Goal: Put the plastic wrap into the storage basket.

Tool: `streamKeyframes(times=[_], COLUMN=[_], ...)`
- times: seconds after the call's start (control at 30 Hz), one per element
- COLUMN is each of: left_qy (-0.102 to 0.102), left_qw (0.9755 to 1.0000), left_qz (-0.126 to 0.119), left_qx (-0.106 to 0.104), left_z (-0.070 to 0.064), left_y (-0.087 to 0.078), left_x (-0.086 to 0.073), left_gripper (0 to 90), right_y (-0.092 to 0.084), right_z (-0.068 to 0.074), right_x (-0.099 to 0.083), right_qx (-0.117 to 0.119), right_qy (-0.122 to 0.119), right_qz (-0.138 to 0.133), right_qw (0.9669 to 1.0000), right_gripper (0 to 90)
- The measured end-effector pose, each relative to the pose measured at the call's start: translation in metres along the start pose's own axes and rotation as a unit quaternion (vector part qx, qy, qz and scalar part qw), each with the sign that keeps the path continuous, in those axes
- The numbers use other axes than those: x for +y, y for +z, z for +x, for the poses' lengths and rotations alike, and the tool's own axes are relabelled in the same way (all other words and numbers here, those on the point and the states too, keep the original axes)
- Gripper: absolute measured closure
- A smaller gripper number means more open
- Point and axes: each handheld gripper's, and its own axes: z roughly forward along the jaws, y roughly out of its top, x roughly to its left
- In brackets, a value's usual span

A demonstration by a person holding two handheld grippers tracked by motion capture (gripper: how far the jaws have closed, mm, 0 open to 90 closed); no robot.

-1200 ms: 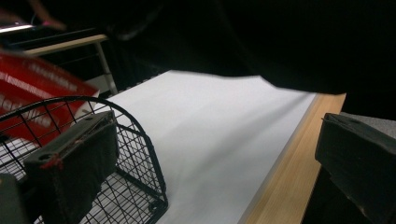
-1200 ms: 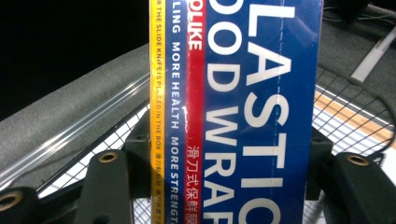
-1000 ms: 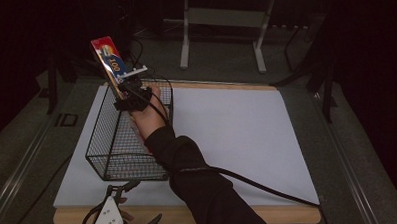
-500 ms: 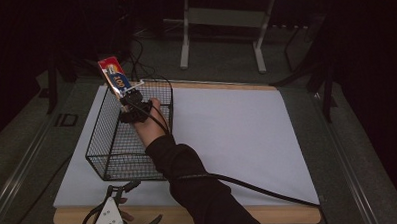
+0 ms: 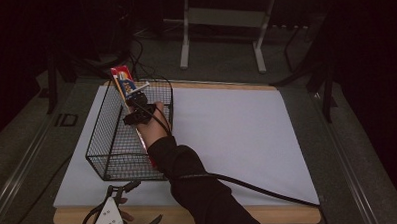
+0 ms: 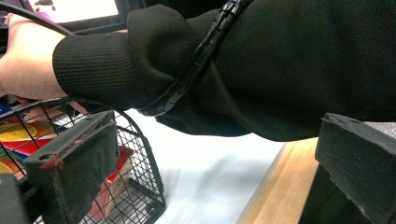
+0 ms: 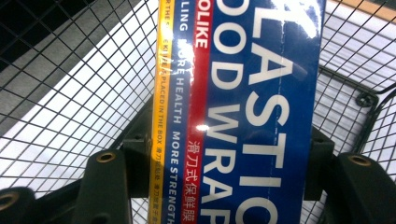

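At the near table edge, the left gripper (image 5: 121, 222) is held idle, jaws spread with nothing between them. Farther on, over the wire basket (image 5: 103, 140), a long plastic wrap box (image 5: 127, 88) is pinched by the right gripper (image 5: 136, 101). It is judged light, stiff and glossy-slick; its narrow sides, near mid-length, are best gripped.
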Motion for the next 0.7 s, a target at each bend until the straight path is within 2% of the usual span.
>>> streamKeyframes(times=[0.17, 0.27, 0.4, 0.57, 0.7], left_qy=[0.000, 0.000, 0.002, 0.000, 0.001], left_qw=[1.0000, 1.0000, 1.0000, 1.0000, 1.0000], left_qz=[0.002, 0.001, 0.003, 0.003, 0.004], left_qx=[-0.001, -0.001, -0.002, -0.002, -0.002], left_z=[0.000, 0.000, -0.001, -0.001, 0.000], left_y=[0.000, 0.001, 0.001, 0.002, 0.002], left_x=[0.000, 0.000, 0.000, 0.000, 0.000], left_gripper=[0.2, 0.2, 0.2, 0.2, 0.2], right_y=[0.000, 0.002, 0.007, 0.012, 0.017], right_z=[0.002, 0.002, -0.003, -0.005, -0.001], right_x=[-0.001, -0.004, -0.008, -0.010, -0.009], right_qx=[0.000, 0.005, 0.011, 0.018, 0.011], right_qy=[-0.003, -0.005, 0.007, 0.007, -0.023], right_qz=[0.004, 0.016, 0.026, 0.032, 0.038], right_qw=[1.0000, 0.9998, 0.9996, 0.9993, 0.9990], right_gripper=[39.1, 38.9, 38.6, 38.2, 36.9])
